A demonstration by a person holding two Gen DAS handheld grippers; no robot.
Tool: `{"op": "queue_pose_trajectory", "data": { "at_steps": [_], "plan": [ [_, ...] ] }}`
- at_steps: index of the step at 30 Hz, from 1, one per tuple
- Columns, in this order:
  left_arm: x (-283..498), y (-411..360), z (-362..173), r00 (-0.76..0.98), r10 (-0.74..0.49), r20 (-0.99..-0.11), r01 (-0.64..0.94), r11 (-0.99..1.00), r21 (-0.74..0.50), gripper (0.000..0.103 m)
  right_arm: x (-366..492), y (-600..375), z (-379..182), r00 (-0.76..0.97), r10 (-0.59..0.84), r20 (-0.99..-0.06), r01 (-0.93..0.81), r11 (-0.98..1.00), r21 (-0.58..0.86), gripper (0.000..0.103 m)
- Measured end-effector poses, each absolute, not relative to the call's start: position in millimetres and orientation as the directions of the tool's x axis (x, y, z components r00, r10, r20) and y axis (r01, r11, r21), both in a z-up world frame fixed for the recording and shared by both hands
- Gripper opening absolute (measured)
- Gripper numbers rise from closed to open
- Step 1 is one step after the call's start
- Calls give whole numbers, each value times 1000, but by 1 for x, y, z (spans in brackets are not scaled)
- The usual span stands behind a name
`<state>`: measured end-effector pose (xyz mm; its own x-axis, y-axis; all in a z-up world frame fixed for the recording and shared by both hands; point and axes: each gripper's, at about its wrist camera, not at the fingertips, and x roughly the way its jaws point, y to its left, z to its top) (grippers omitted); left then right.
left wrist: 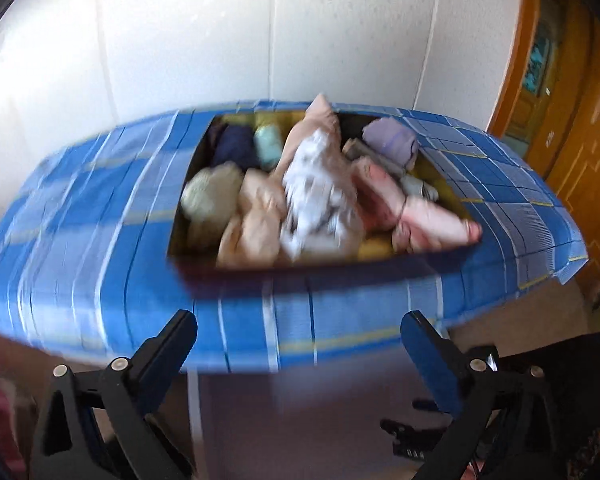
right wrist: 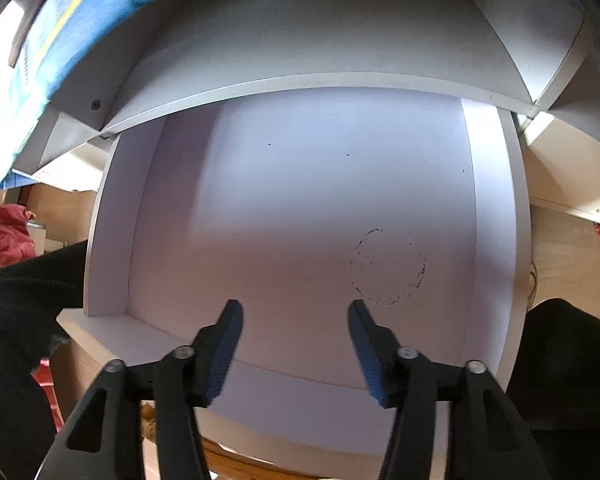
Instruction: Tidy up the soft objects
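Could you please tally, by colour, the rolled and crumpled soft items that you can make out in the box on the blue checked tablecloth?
The left wrist view is blurred, so this is approximate.
Dark navy roll: 1
Mint green roll: 1
Cream bundle: 1
Peach cloth: 1
White patterned cloth: 1
Pink cloth: 1
Lavender roll: 1
Total: 7

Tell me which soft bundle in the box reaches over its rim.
The pink bundle at the box's right near corner: its end lies over the rim toward the blue cloth. The others stay inside.
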<state>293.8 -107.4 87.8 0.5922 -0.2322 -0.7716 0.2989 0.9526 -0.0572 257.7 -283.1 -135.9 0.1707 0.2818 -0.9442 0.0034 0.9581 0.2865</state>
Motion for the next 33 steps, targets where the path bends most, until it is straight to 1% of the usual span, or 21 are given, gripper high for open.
{"op": "queue_pose_trajectory", "data": {
  "at_steps": [2, 4, 5, 7, 11, 14, 16, 21, 25, 28, 33],
  "plan": [
    [276, -97, 81, 588, -232, -775, 265, 960, -87, 103, 253, -280, -127, 187, 276, -943, -28, 961, 276, 66],
    [260, -90, 77, 586, -224, -778, 234, 967, -102, 103, 247, -276, -114, 224, 276, -935, -71, 961, 266, 76],
    [254, -89, 75, 582, -218, -783, 217, 970, -108, 103, 242, -274, -103, 259, 277, -925, -97, 961, 260, 77],
    [239, -82, 74, 587, -207, -783, 190, 975, -116, 103, 236, -267, -83, 323, 278, -905, -134, 960, 247, 77],
    [213, -73, 82, 619, -158, -769, 144, 986, -87, 103, 215, -262, -32, 442, 271, -855, -167, 961, 219, 77],
    [198, -71, 95, 649, -132, -749, 129, 990, -62, 103, 195, -258, 12, 533, 218, -817, -184, 973, 140, 77],
    [187, -69, 107, 671, -109, -733, 110, 993, -47, 103, 184, -258, 39, 586, 180, -790, -173, 980, 95, 77],
    [161, -65, 135, 711, -123, -693, 102, 992, -71, 103, 157, -267, 93, 674, 146, -725, -122, 989, 85, 77],
    [142, -67, 149, 743, -84, -664, 73, 996, -45, 103, 139, -260, 118, 694, 105, -712, -102, 994, 47, 77],
    [133, -72, 157, 754, -17, -656, 30, 1000, 9, 103, 122, -257, 135, 707, 83, -702, -73, 996, 45, 77],
    [126, -76, 162, 743, -16, -669, 27, 1000, 7, 103, 104, -265, 148, 727, 97, -680, 3, 989, 145, 77]
  ]
}}
